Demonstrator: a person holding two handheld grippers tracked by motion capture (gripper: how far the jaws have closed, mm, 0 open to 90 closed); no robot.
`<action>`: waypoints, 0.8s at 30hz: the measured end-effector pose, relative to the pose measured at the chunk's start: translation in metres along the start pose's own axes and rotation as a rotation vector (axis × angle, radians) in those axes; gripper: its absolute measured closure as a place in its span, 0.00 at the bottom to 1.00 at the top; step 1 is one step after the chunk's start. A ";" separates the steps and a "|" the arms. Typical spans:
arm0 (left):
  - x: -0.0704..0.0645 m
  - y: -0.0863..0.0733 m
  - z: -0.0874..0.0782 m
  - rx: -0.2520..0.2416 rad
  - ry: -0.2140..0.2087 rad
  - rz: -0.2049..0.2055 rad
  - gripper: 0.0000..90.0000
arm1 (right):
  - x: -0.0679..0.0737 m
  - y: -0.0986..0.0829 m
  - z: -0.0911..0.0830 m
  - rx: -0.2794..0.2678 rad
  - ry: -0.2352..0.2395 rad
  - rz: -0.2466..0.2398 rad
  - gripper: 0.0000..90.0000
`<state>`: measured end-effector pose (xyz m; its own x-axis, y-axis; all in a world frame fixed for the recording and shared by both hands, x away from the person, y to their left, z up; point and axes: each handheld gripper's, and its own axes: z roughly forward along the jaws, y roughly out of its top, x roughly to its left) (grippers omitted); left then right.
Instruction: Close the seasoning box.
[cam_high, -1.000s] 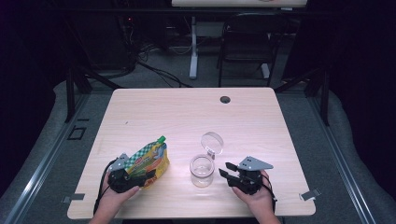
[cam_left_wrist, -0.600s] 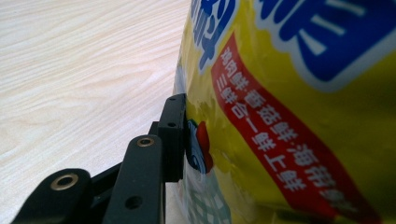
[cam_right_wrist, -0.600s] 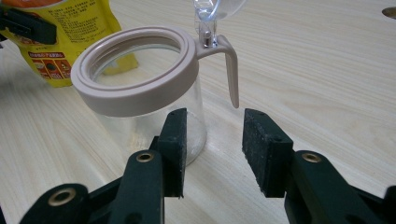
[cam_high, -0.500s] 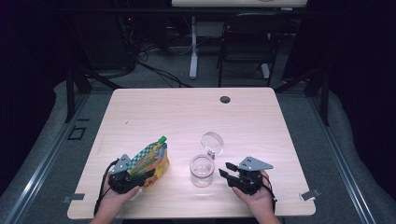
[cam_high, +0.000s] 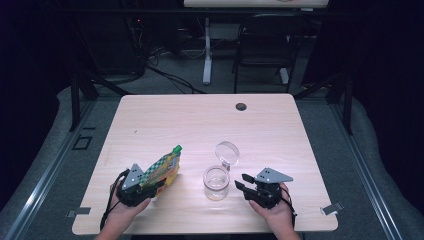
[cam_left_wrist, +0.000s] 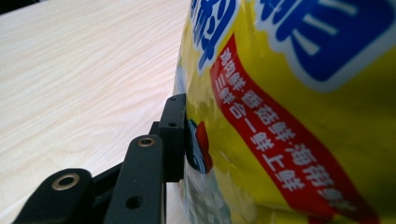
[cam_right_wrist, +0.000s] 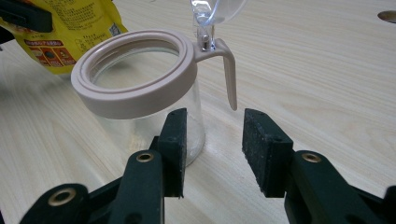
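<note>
left gripper (cam_high: 145, 184) clamped on yellow pouch (cam_high: 161, 169), near table's (cam_high: 165, 120) front-left edge | right gripper (cam_high: 241, 182) jaws parted, empty, just right of glass jar (cam_high: 216, 183) | jar lid (cam_high: 227, 151) flipped open, front centre

In the left gripper view the yellow pouch (cam_left_wrist: 299, 107) runs off the top, right and bottom edges, so its print is cut to fragments, and it hides the left gripper's (cam_left_wrist: 196, 140) second jaw, with only one black jaw showing, pressed against the pouch. In the right gripper view the clear lid (cam_right_wrist: 217, 11) of the glass jar (cam_right_wrist: 140, 88) is cut off by the top edge, and the pouch there is cropped at the top left corner. In the high view the pouch's lettering is too small to read, and the person's forearms are cut off by the bottom edge.
</note>
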<state>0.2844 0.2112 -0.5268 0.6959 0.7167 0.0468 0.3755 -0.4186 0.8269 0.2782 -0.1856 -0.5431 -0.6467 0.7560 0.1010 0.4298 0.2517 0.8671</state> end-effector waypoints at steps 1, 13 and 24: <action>-0.001 0.001 0.000 -0.003 0.010 0.008 0.72 | 0.000 0.000 0.000 -0.002 0.000 -0.002 0.67; -0.007 0.012 0.003 0.002 0.075 0.103 0.72 | -0.001 0.000 -0.001 -0.010 -0.006 -0.002 0.67; -0.007 0.022 0.011 -0.006 0.098 0.154 0.72 | -0.002 -0.001 -0.003 -0.010 -0.023 -0.017 0.67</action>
<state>0.2944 0.1908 -0.5148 0.6814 0.6957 0.2272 0.2651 -0.5241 0.8094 0.2771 -0.1892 -0.5427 -0.6390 0.7655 0.0752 0.4125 0.2585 0.8735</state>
